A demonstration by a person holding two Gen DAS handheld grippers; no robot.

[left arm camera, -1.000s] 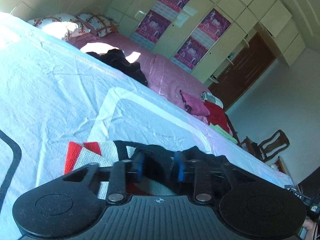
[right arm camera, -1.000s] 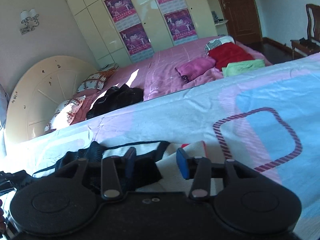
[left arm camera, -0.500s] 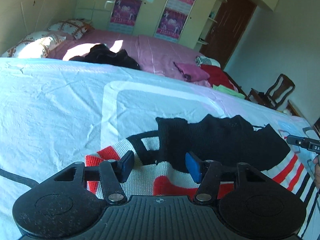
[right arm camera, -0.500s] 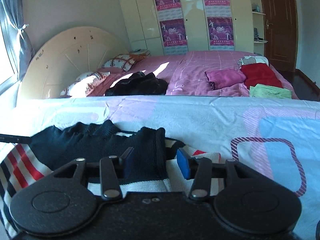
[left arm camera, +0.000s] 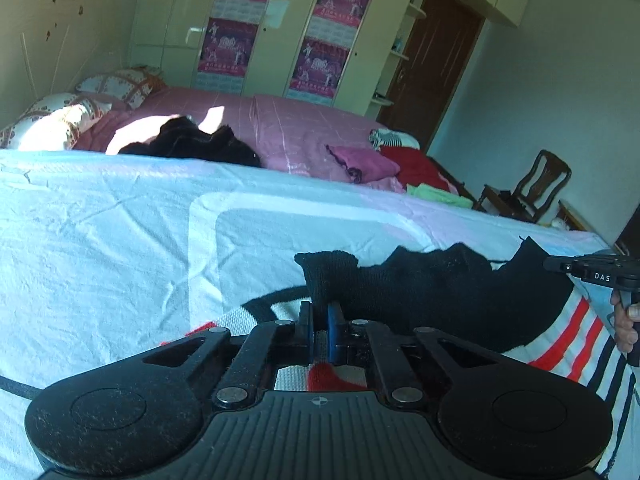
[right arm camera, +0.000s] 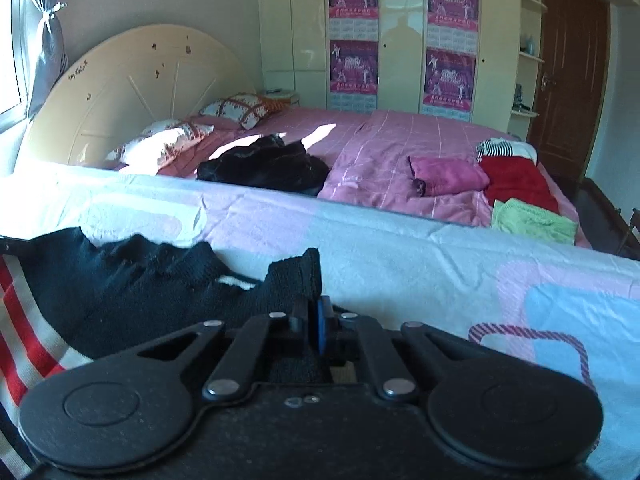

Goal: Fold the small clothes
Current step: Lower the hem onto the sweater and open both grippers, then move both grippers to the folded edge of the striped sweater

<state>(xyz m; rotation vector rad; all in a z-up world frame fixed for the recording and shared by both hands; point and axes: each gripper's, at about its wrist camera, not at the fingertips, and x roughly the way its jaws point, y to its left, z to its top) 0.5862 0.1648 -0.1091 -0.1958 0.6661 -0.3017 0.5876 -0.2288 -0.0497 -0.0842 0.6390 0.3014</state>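
Nearest to me, the left gripper (left arm camera: pixel 319 334) has just been closing, and its blue pads now pinch the knitted fabric of the sweater (left arm camera: pixel 440 300) between them, with one black cuff sticking up just past the fingertips. The right gripper (right arm camera: pixel 314 326) has just been closing too, and its jaws are clamped narrow on the other black cuff, which pokes up above them. A hand (left arm camera: pixel 626 324) shows at the right edge of the left view, wrapped around the handle of the other tool.

The sweater lies spread across the near edge of the bedsheet (left arm camera: pixel 100 240), between the two grippers. Its black upper part is rumpled in the middle, and the white body with red and black stripes runs out toward the sides. The sheet under it is pale blue and white with pink patches and a striped rounded square printed on its right part.

Beyond the far edge of that sheet stands a bed with a pink cover (right arm camera: pixel 400 144). A dark heap of clothes (right arm camera: pixel 264 168) sits on it near the middle. Toward its right end lie a folded pink garment (right arm camera: pixel 448 176), a red one (right arm camera: pixel 516 180) with a striped piece behind it, and a light green one (right arm camera: pixel 532 220) at the near corner. Two patterned pillows (right arm camera: pixel 168 144) rest against the rounded headboard (right arm camera: pixel 132 88). Behind stand a cream wardrobe (right arm camera: pixel 400 40) with purple posters, a brown door (right arm camera: pixel 568 60) and, seen from the left camera, a wooden chair (left arm camera: pixel 532 188).
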